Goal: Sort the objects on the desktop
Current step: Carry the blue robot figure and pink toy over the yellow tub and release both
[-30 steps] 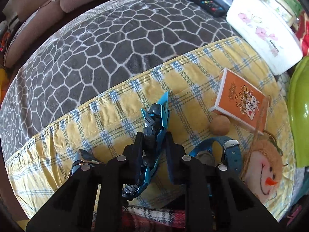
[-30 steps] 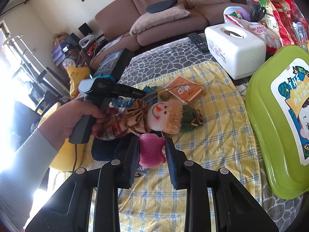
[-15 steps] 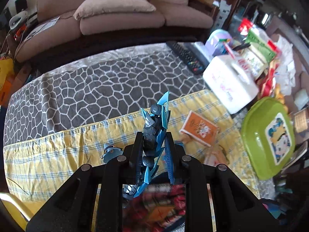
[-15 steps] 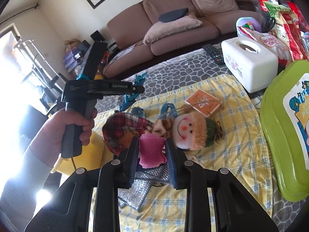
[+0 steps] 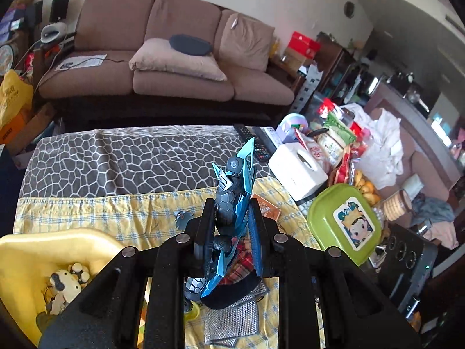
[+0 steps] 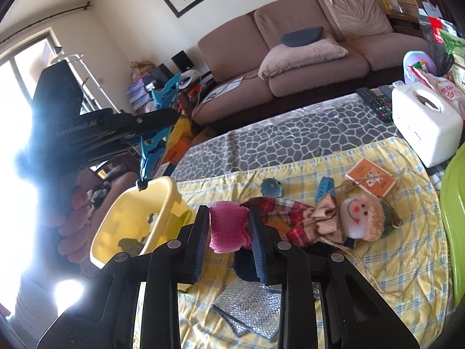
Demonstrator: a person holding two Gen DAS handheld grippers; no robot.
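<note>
My left gripper [image 5: 231,226] is shut on a blue and grey spiky toy figure [image 5: 232,200], held high above the table. In the right wrist view the toy [image 6: 154,142] hangs from that gripper over a yellow basin [image 6: 162,200]. My right gripper [image 6: 229,229] is shut on a pink foam net sleeve [image 6: 228,226], lifted above the yellow checked cloth [image 6: 392,261]. A scarecrow doll [image 6: 357,218], an orange card box [image 6: 370,177], a blue gear piece [image 6: 270,187] and a blue strap [image 6: 325,189] lie on the cloth.
The yellow basin [image 5: 26,250] at the table's left holds a cow plush [image 5: 64,282]. A green lidded box [image 5: 345,224] and a white tissue box [image 5: 299,171] stand on the right, remotes [image 5: 255,142] behind them. A silver mesh pouch [image 6: 250,311] lies near me.
Both grippers have risen and pulled back from the cloth with their loads. The left one has carried the blue toy leftward to above the yellow basin.
</note>
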